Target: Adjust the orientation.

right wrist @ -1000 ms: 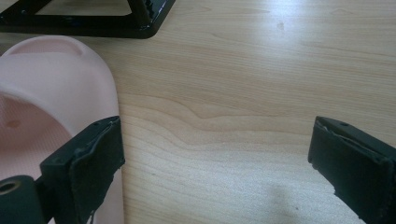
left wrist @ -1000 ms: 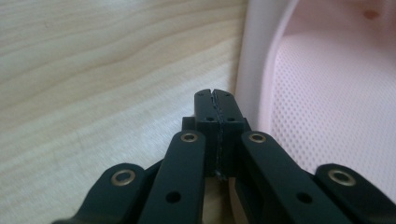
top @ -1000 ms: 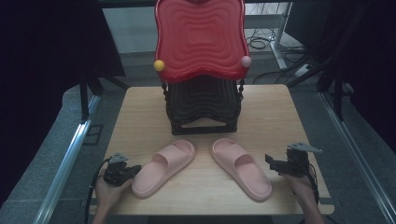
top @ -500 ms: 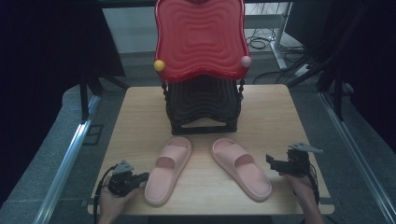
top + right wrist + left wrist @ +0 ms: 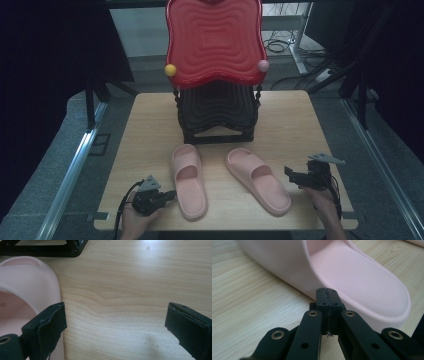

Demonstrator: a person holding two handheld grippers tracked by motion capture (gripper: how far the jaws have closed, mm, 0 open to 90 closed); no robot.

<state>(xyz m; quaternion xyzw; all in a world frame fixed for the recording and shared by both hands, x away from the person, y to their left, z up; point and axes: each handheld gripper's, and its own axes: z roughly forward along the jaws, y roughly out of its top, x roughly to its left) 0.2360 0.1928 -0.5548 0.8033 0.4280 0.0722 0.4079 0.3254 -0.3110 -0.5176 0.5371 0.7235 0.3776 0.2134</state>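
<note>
Bench (image 5: pixel 150 120): light wood top, rectangular.

Left slipper (image 5: pixel 188 180): pink slide, lies sole-down near the front edge, left of the middle, toe toward the far edge and heel toward the person.

Right slipper (image 5: pixel 257 179): pink slide, lies sole-down near the front edge, right of the middle, angled with its heel toward the front right corner. The two slippers lie apart, not touching.

Left gripper (image 5: pixel 170 194): held at the front left of the bench, tongs clenched together with nothing between them; in the left gripper view the tips (image 5: pixel 327 298) press against the outer side wall of the left slipper (image 5: pixel 352 275).

Right gripper (image 5: pixel 289 172): held near the front right corner, tongs released and spread wide, just beside the right slipper's outer edge; bare wood shows between them.

Rack (image 5: pixel 217 112): black, stands at mid-bench behind the slippers, carrying an upright red wavy panel (image 5: pixel 215 40).
</note>
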